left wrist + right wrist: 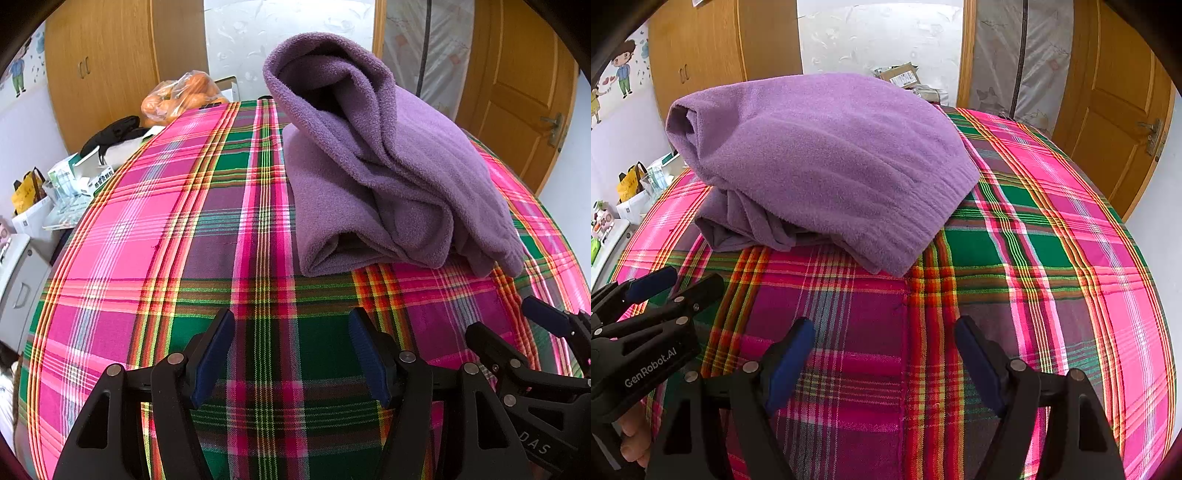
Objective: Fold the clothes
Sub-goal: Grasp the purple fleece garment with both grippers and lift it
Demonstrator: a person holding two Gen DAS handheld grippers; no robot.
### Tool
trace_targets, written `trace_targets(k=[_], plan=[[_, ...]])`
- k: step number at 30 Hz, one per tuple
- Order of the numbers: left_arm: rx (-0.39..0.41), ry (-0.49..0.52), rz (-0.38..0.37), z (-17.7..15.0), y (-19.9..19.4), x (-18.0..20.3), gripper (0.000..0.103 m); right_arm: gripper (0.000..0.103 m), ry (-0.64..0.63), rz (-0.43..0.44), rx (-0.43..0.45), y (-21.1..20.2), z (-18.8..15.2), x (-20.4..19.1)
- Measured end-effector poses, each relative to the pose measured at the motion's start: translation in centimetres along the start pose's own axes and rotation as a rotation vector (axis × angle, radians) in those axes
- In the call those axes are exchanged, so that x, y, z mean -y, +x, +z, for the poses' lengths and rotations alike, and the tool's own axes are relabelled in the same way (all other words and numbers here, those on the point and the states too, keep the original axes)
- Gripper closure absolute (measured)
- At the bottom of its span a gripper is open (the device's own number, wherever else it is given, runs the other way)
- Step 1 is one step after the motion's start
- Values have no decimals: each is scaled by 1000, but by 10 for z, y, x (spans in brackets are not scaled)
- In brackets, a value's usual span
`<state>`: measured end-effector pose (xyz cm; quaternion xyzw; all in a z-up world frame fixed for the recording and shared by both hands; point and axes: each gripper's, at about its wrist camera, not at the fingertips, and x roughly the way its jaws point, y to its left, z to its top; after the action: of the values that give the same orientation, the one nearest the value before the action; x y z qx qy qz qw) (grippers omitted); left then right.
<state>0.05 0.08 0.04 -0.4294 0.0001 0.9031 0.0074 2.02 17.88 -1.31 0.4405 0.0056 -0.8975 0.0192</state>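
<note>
A purple fleece garment [388, 173] lies bunched in a loose, thick fold on the plaid cloth [166, 221], its ribbed hem toward the right in the right wrist view [827, 166]. My left gripper [291, 328] hovers open over the plaid in front of the garment, holding nothing. My right gripper [884, 336] is open too, just short of the garment's near edge. Each gripper shows in the other's view: the right gripper [513, 317] at the right edge, the left gripper [683, 280] at the left edge. Neither touches the fleece.
The plaid cloth [1052, 258] covers the whole work surface. A bag of oranges [184, 98], boxes and clutter [74, 177] sit off the far left edge. Wooden wardrobe doors [103, 66] and a wooden door [1119, 110] stand behind. A hand [633, 435] holds the left gripper.
</note>
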Motion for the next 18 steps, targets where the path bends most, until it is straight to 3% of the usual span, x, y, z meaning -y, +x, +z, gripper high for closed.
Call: trace_targets(k=[7,11,16,18], plan=[[0,-2,4,-1,0,-3,36,22,5,-3,-4,2,0,4],[-2,-5,11,0,-2,1,36,43,31,5,11,3,4,10],[-7,4,5,0,-2,5,36,44,61,29,80,-7,7,16],[-44,9,-9,6,-1,3,36,44,29,6,125,-12,12,14]])
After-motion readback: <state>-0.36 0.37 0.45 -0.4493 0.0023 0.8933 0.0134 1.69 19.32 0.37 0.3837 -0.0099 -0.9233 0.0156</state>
